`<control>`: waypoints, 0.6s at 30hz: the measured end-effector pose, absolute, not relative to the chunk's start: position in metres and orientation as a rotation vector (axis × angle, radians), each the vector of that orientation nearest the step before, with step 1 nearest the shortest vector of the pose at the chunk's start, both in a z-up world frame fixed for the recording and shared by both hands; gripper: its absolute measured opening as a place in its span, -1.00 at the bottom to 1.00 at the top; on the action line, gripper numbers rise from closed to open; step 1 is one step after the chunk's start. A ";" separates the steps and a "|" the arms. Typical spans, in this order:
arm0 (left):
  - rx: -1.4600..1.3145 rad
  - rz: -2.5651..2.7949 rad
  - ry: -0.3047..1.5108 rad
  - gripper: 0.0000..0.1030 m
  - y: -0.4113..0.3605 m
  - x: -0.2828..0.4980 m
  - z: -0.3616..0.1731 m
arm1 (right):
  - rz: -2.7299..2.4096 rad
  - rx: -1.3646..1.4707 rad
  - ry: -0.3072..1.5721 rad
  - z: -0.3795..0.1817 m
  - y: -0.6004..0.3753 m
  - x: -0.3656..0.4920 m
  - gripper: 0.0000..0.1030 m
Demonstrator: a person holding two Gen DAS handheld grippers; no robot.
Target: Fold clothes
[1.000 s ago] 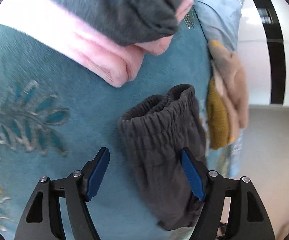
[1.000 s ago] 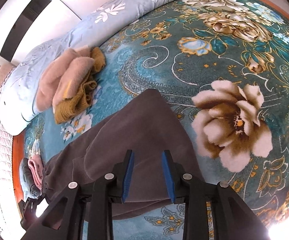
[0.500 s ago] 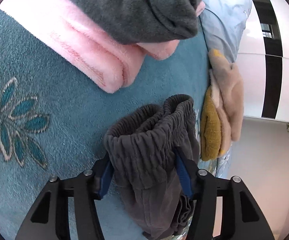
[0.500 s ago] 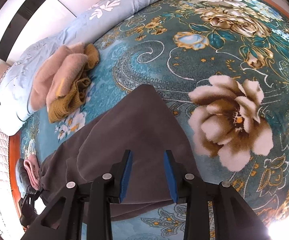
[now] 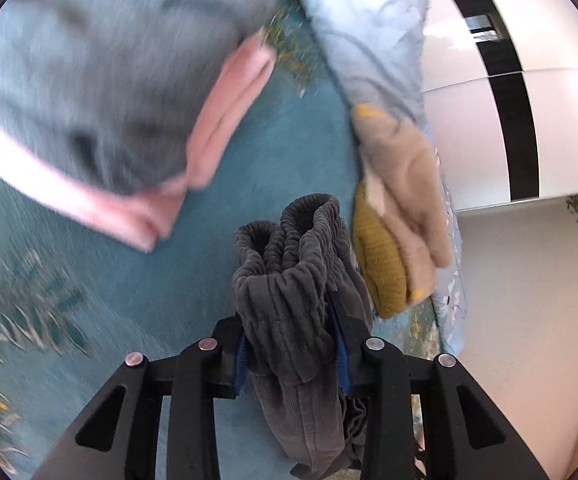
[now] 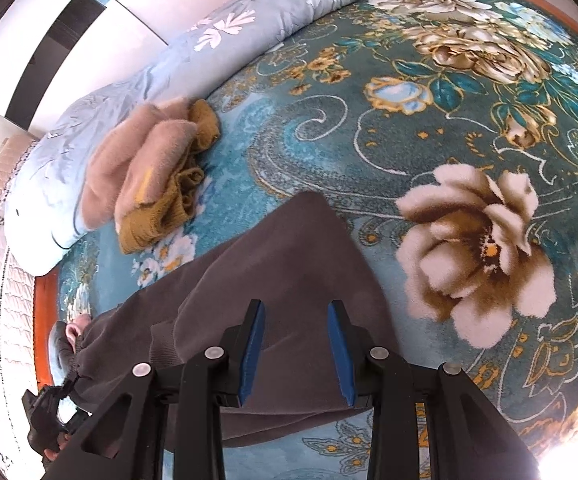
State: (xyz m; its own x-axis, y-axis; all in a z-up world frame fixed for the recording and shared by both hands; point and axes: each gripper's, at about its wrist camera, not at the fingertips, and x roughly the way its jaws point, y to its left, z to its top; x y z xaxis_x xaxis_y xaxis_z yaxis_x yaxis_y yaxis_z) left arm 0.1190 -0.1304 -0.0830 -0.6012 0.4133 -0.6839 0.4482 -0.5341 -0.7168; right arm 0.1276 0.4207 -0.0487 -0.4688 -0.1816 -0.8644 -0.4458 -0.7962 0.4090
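Left gripper (image 5: pixel 293 344) closing on the bunched elastic waistband of the dark grey trousers (image 5: pixel 289 280), blue pads squeezing the gathered fabric from both sides, rest of the cloth hanging down below the jaws. Definitely grasping, not just hovering.

Right gripper (image 6: pixel 297 344) sitting low over the leg end of the same trousers (image 6: pixel 289 264), pointed steeply down. Pads partly apart with flat grey fabric showing in the gap. Can't tell whether the tips actually pinch anything or just rest on it, so no call on that one.

Trousers stretched across a teal flowery blanket (image 6: pixel 429 140) on the bed, one leg folded over the other, waistband end off toward the lower left of the right wrist view.

Other stuff lying around: folded pink towel (image 5: pixel 217 120) with a grey fleece thing (image 5: pixel 109 60) on top, pretty blurry in the left wrist view. Beige fuzzy sweater (image 6: pixel 137 168) stacked on a mustard knit (image 6: pixel 161 216), near the trousers but not touching, half on a pale blue floral quilt (image 6: pixel 249 28) along the bed edge. White wardrobe with black strips (image 5: pixel 521 100) in the background.
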 end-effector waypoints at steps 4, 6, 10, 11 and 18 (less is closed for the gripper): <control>1.347 -2.374 1.421 -0.31 -0.143 0.121 -0.066 | 2.399 -1.493 0.949 -0.044 0.423 0.130 -0.31; 1.360 -2.418 1.338 -0.31 -0.136 0.132 -0.061 | 2.410 -1.482 0.952 -0.040 0.422 0.131 -0.31; 1.369 -2.571 1.123 -0.31 -0.099 0.118 -0.027 | 2.449 -1.456 0.955 -0.030 0.419 0.133 -0.31; 1.364 -2.609 1.067 -0.31 -0.087 0.115 -0.016 | 2.460 -1.449 0.954 -0.027 0.419 0.134 -0.31; 1.340 -2.848 0.543 -0.30 0.029 0.105 0.046 | 2.506 -1.409 1.002 -0.015 0.421 0.140 -0.30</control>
State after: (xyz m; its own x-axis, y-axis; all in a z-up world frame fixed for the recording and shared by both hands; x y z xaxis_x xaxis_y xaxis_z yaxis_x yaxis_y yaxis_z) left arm 0.1051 0.0285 0.0458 -0.6466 0.1891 -0.7390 0.0960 -0.9409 -0.3247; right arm 0.1396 0.4207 -0.0149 -0.5680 -0.2244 -0.7918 -0.3836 -0.7790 0.4960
